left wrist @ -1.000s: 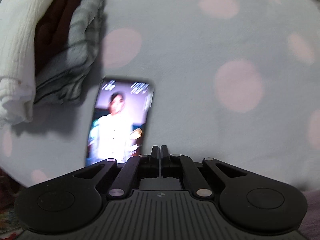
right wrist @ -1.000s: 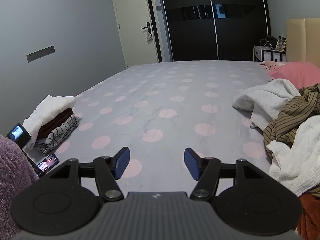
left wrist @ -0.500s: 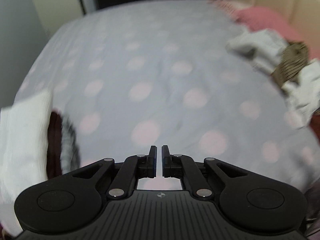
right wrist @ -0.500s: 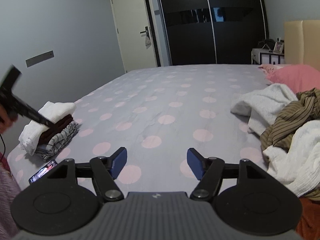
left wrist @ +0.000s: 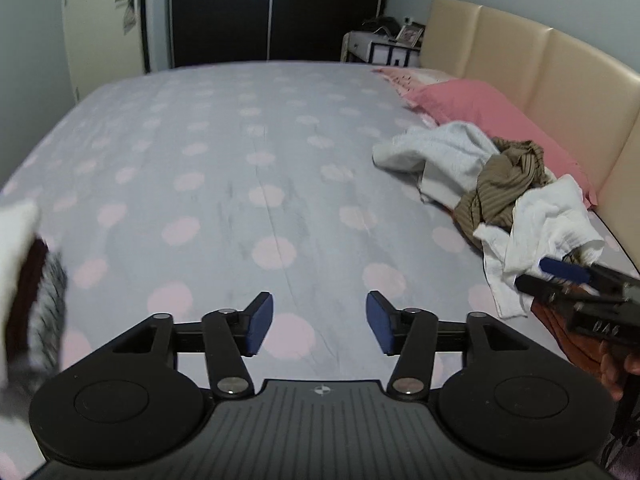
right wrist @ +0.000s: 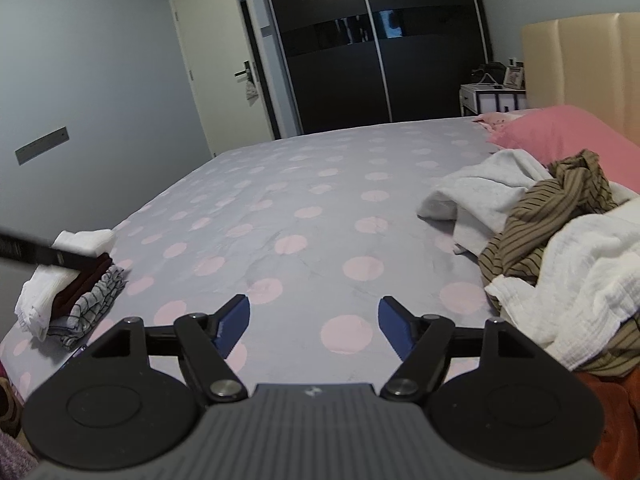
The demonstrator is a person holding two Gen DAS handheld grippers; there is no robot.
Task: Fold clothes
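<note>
A heap of unfolded clothes (left wrist: 492, 184) lies at the right of the bed: a white towel-like piece, an olive striped garment (right wrist: 560, 208) and a white crinkled one (right wrist: 592, 264). A folded stack (right wrist: 68, 296) of white, maroon and checked pieces sits at the bed's left edge. My left gripper (left wrist: 319, 322) hovers open over the polka-dot sheet (left wrist: 240, 160), holding nothing. My right gripper (right wrist: 313, 322) is also open and empty above the sheet; in the left wrist view it shows at the right edge, right gripper (left wrist: 576, 280), by the white garment.
A pink pillow (left wrist: 488, 116) and beige headboard (left wrist: 560, 64) stand at the right. An orange-brown cloth (right wrist: 616, 420) lies near the heap. A dark wardrobe (right wrist: 380, 48), a door (right wrist: 216, 64) and a nightstand (right wrist: 492, 96) are beyond the bed.
My left gripper swung up from the phone and stack to face across the bed and went from shut to open. The right gripper tilted slightly and stayed open.
</note>
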